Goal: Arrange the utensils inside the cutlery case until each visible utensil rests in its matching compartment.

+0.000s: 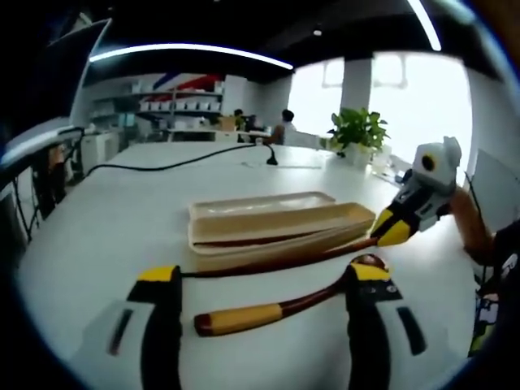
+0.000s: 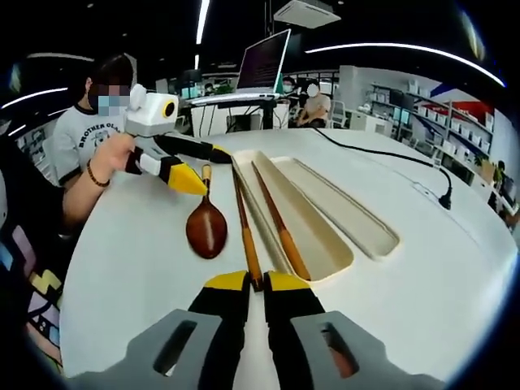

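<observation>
In the left gripper view, the left gripper point(image 1: 264, 305) is held wide open around the wooden spoon point(image 1: 284, 307) on the bench point(image 1: 122, 227); the cutlery case point(image 1: 276, 223) lies at 12 o'clock. In the right gripper view, the right gripper point(image 2: 257, 284) is closed on one chopstick point(image 2: 246, 231) beside the case, another chopstick point(image 2: 276, 219) already inside. Lifting it in seems to be next.

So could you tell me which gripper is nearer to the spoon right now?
Left. The left gripper has its jaws on either side of the spoon on the table. The right gripper is shut on a chopstick beside the spoon's bowl.
</observation>
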Demonstrator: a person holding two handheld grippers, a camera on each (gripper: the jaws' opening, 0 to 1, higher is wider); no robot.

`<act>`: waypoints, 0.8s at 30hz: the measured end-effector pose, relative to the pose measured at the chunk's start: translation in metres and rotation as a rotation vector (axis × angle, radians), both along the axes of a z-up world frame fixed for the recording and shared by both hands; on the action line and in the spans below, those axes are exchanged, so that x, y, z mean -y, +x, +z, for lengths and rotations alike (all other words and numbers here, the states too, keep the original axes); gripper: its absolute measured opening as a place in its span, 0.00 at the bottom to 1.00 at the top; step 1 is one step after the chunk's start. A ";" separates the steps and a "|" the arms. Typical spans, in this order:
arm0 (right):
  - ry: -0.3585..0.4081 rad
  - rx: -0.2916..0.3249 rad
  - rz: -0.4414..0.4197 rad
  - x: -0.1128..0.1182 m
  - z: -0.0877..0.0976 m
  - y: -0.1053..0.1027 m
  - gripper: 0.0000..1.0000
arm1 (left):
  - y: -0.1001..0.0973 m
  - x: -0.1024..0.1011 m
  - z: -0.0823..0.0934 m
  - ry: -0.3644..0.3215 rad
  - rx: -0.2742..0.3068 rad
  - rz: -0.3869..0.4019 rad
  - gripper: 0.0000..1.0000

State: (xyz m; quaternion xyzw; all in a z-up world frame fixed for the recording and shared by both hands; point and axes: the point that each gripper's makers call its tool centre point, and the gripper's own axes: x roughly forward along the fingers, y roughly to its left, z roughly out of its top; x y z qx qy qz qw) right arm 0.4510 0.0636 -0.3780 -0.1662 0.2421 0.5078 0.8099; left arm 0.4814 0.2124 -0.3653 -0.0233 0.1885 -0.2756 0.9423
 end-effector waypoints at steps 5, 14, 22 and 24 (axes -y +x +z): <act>0.027 0.005 0.020 -0.001 0.000 -0.002 0.05 | 0.000 -0.002 0.001 -0.018 -0.003 0.004 0.88; 0.040 0.006 0.036 -0.005 0.002 -0.005 0.05 | 0.005 -0.013 0.006 -0.084 -0.019 0.011 0.83; 0.049 0.025 0.044 -0.008 0.004 -0.005 0.05 | 0.006 -0.020 0.007 -0.110 -0.035 0.020 0.82; 0.060 0.027 0.043 -0.009 0.006 -0.005 0.05 | 0.007 -0.021 0.007 -0.116 -0.038 0.030 0.82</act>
